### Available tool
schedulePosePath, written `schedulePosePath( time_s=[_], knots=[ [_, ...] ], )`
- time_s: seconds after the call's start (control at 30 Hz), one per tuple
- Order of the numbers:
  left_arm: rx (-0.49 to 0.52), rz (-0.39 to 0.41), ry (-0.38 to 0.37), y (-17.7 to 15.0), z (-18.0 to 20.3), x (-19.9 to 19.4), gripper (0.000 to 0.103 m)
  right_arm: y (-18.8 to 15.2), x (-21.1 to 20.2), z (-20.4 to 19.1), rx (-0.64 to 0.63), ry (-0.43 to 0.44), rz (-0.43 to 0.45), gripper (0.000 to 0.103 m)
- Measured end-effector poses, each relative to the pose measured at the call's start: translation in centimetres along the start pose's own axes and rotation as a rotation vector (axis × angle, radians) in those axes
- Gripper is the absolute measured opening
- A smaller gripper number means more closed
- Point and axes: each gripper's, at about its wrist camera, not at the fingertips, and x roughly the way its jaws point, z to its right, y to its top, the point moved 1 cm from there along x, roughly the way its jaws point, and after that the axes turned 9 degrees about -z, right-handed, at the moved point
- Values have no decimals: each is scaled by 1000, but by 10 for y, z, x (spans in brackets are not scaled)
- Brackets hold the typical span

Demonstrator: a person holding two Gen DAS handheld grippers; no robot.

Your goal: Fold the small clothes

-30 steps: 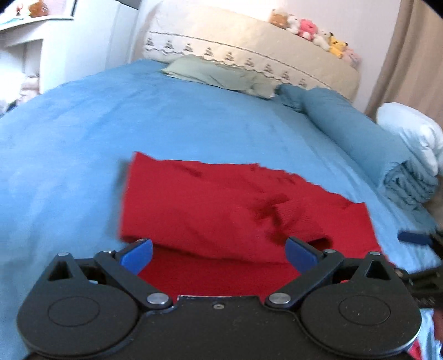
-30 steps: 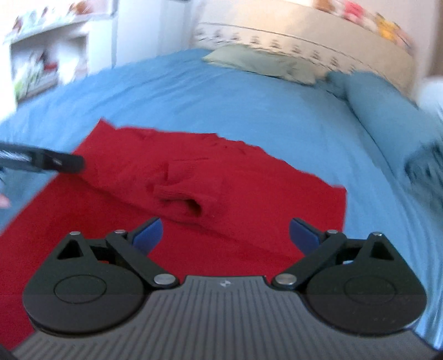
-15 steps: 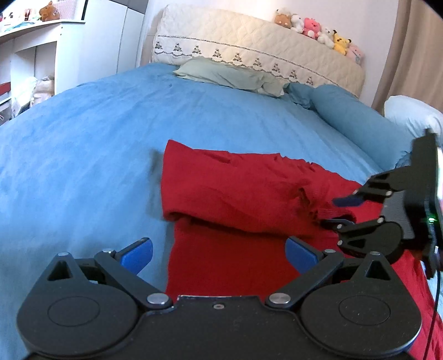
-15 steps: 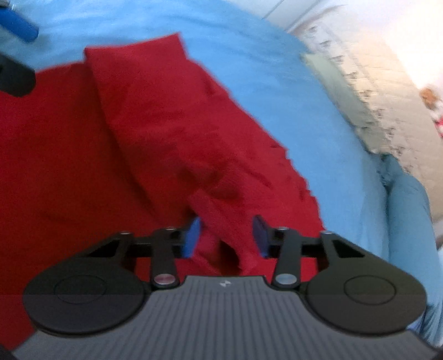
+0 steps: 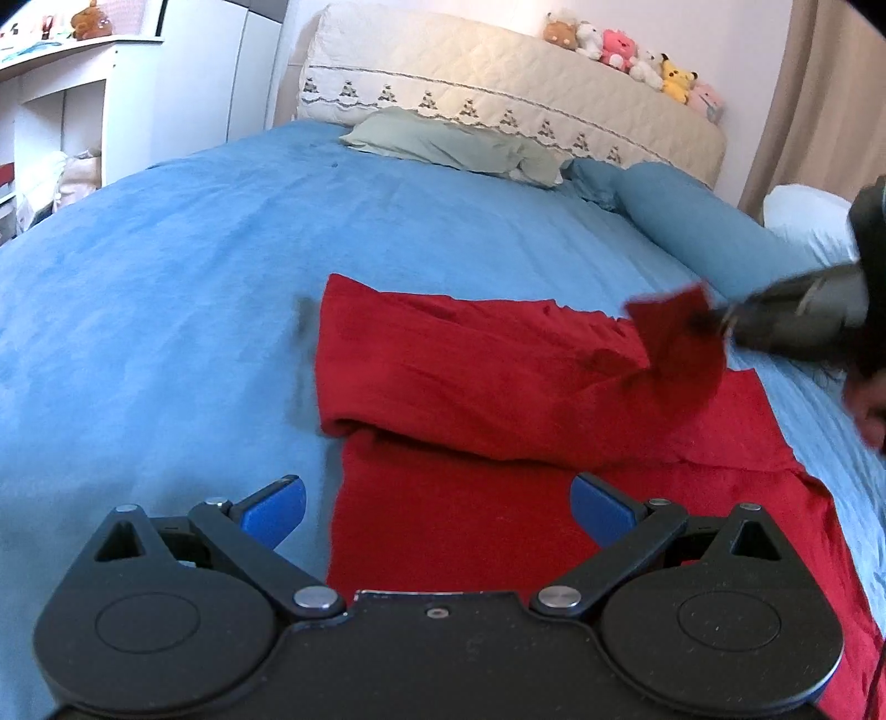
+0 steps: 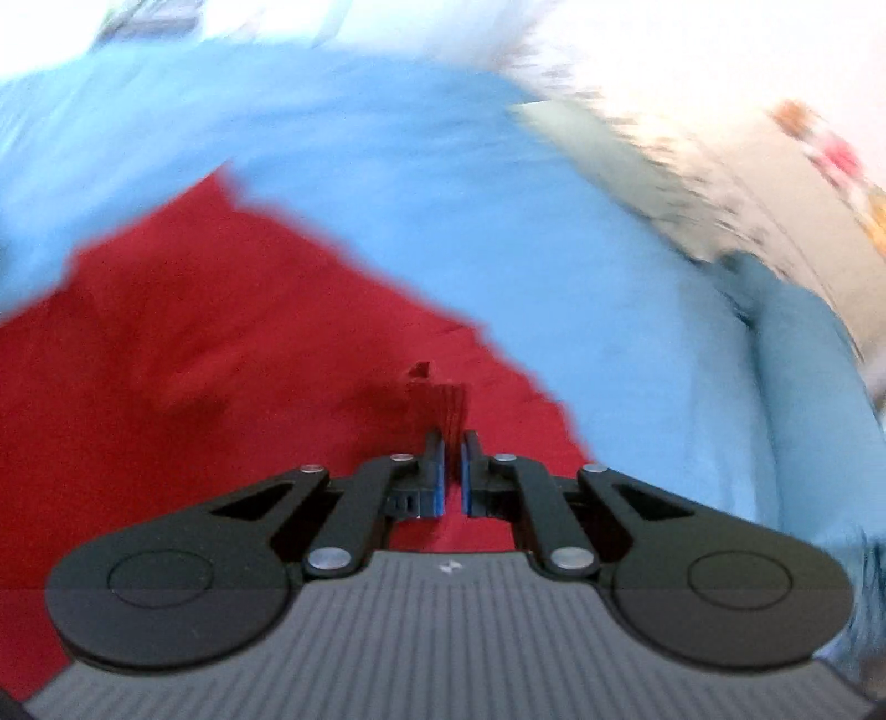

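A red knit garment (image 5: 470, 387) lies partly folded on the blue bedspread (image 5: 166, 288). My left gripper (image 5: 437, 507) is open and empty, low over the garment's near left edge. My right gripper (image 6: 451, 448) is shut on the garment's red sleeve cuff (image 6: 437, 401) and lifts it. In the left wrist view the right gripper (image 5: 714, 321) comes in from the right and holds the cuff (image 5: 678, 338) above the garment. The right wrist view is motion-blurred.
A green pillow (image 5: 448, 144) and a quilted headboard (image 5: 498, 99) with plush toys (image 5: 631, 52) are at the far end. A rolled blue blanket (image 5: 714, 232) and a white pillow (image 5: 803, 216) lie right. White shelves (image 5: 61, 111) stand left.
My right gripper closed on the sleeve cuff and lifted it up and to the right. My left gripper stayed open and drew back slightly to the left.
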Motion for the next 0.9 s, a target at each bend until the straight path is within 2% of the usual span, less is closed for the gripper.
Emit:
schedulePosePath(
  time_s=[0.13,0.2,0.3,0.4,0.5,0.6,0.7,0.73,0.77,0.83,0.9],
  knots=[
    [10,-8,-1,1,6,5,103,-3,-10,69,262,-40,40,21],
    [10,-15,-9,1,9,8,103,-17,-14,103,407,-60,56,21],
    [14,-30,-21,1,14,13,103,-48,-7,135,545,-83,30,21],
    [25,-48,-25,2,20,19,103,-84,18,144,635,-50,-54,21],
    [50,-59,-18,6,25,24,103,-117,37,142,720,-5,-88,21],
    [84,-58,-10,13,30,30,103,-137,44,128,743,13,-70,21],
    [101,-51,-2,23,33,37,103,-146,31,134,775,44,3,22],
    [98,-47,-4,27,33,39,103,-153,27,137,810,53,21,30],
    [92,-42,-11,31,34,40,103,-158,25,138,841,45,20,58],
    [82,-30,-22,38,35,42,103,-168,27,137,867,-2,-34,95],
    [81,-16,-34,47,37,45,103,-179,15,130,864,-52,-35,95]
  ],
)
